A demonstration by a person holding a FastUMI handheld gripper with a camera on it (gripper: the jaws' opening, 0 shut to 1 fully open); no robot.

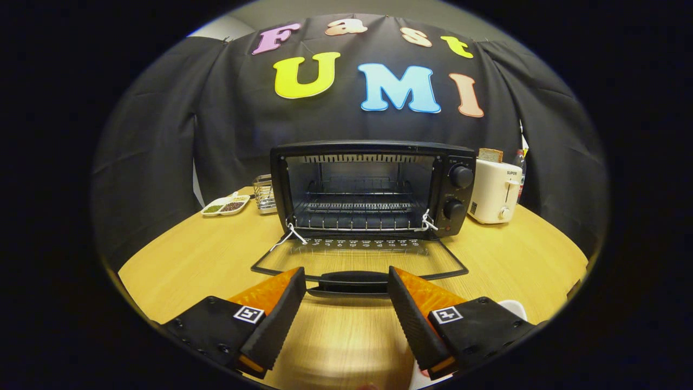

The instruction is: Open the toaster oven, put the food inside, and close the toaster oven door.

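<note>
Gripper (pixel 346 279): fingers spread wide, nothing between them but bare tabletop; no contact with any object. Fingertips sit just short of the door handle (pixel 349 281) of the toaster oven (pixel 373 187), one tip on each side of the handle's ends, apart from it as far as can be judged.

Toaster oven: black, standing on the wooden table (pixel 189 254), straight ahead of the fingers. Its glass door (pixel 357 259) is swung fully down and lies nearly flat toward the gripper, handle at the near edge. Cavity is open; a wire rack (pixel 357 207) sits level inside. White cord (pixel 289 234) is tied at the left hinge corner of the oven, and a similar piece at the right hinge corner. Two black knobs (pixel 460 176) are stacked on the oven's right-hand panel.

Right of the oven, just beside it: white pop-up toaster (pixel 495 192) with a slice of bread (pixel 490 155) standing up out of its slot. A bottle shows partly behind the toaster; details too small to tell.

Left of the oven: small wire basket (pixel 263 192) close to the oven's side, and beyond it a white divided dish (pixel 226 206) holding dark and greenish contents.

Nearer than the oven door, by the right finger: edge of a white rounded object (pixel 514 307), mostly hidden; cannot tell what it is.
</note>
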